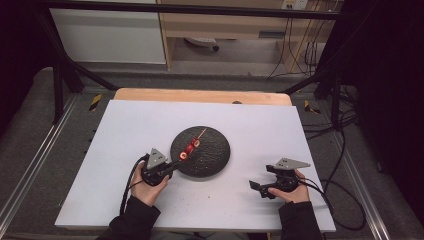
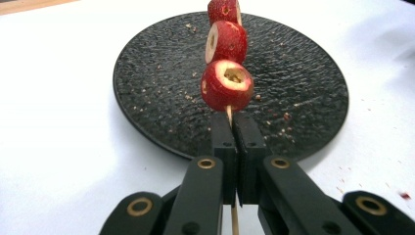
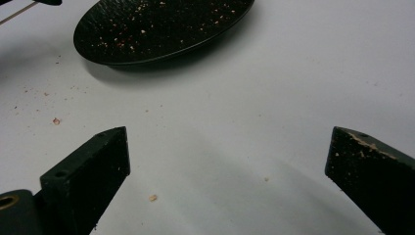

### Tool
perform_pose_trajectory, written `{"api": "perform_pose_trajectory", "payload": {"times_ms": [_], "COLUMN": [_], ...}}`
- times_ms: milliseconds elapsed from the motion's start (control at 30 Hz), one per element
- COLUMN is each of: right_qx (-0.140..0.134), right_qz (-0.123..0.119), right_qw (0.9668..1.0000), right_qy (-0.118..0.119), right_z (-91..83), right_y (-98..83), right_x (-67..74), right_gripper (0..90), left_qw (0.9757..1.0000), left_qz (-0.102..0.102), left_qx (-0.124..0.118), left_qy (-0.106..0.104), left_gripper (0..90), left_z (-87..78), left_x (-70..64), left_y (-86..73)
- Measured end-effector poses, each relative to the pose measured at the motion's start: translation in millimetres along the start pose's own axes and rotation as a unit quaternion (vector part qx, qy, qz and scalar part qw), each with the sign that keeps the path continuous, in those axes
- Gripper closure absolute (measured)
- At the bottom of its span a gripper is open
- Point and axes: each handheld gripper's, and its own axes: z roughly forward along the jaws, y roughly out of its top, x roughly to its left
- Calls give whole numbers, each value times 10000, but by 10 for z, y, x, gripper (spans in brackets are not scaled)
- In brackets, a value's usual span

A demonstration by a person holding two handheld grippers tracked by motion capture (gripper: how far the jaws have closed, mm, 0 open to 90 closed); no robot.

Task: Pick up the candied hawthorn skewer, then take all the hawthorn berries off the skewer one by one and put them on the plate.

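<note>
A wooden skewer [image 2: 228, 114] threaded with three cored red fruits [image 2: 227, 84] hangs over a black round plate [image 2: 161, 73]. My left gripper [image 2: 233, 122] is shut on the skewer's bare end, just below the nearest fruit. In the high view the left gripper [image 1: 172, 166] sits at the plate's [image 1: 212, 157] near-left rim, and the skewer with its fruits [image 1: 190, 148] slants up and to the right above the plate. My right gripper [image 1: 256, 187] rests low on the white table to the plate's right. Its jaws stand wide apart with nothing between its fingertips [image 3: 105, 156].
The white tabletop [image 1: 150, 125] carries small fruit crumbs [image 3: 56, 121] near the plate. A wooden board edge [image 1: 200, 95] lies at the table's far side. Black frame bars and cables [image 1: 340, 150] run along the right side.
</note>
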Motion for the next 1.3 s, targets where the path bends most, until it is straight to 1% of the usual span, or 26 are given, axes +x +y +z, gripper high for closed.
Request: {"api": "perform_pose_trajectory", "payload": {"times_ms": [67, 100, 133, 200, 333, 400, 567, 667, 767, 933, 1033, 1133, 1300], "right_qx": [-6, -4, -4, -16, -28, -43, -20, -8, 30, 81, 90, 94, 65], "right_qz": [15, 25, 30, 19, 14, 27, -17, -43, -55, -47, -82, -42, -67], "right_qw": [10000, 10000, 10000, 10000, 10000, 10000, 9999, 9999, 9998, 9998, 9997, 9996, 9994], "right_qy": [5, 9, 11, 13, 43, 78, 114, 157, 185, 201, 222, 265, 320], "right_z": [8, 11, 14, 20, 34, 57, 105, 134, 166, 217, 238, 285, 345], "right_y": [5, 9, 15, 28, 45, 54, 71, 84, 92, 106, 120, 157, 228], "right_x": [13, 20, 26, 40, 70, 99, 148, 183, 216, 264, 283, 341, 417], "right_gripper": [35, 35, 35, 35, 36, 37, 38, 39, 40, 42, 42, 42, 39], "left_qw": [9999, 9999, 9999, 9998, 9996, 9995, 9992, 9991, 9989, 9987, 9987, 9986, 9984], "left_qz": [30, 42, 42, 99, 169, 148, 189, 210, 137, 91, 117, 111, 85], "left_qx": [-93, -96, -96, -162, -207, -228, -286, -301, -376, -419, -419, -408, -449], "left_qy": [-49, -65, -65, -116, -124, -140, -183, -191, -225, -279, -280, -308, -338], "left_gripper": [886, 885, 886, 886, 886, 885, 885, 885, 885, 885, 885, 885, 885], "left_z": [-80, -106, -106, -172, -234, -270, -359, -385, -426, -446, -447, -446, -450], "left_x": [13, 18, 18, 25, 36, 48, 76, 89, 123, 125, 123, 120, 119], "left_y": [-40, -54, -54, -99, -149, -184, -296, -334, -396, -447, -461, -480, -489]}}
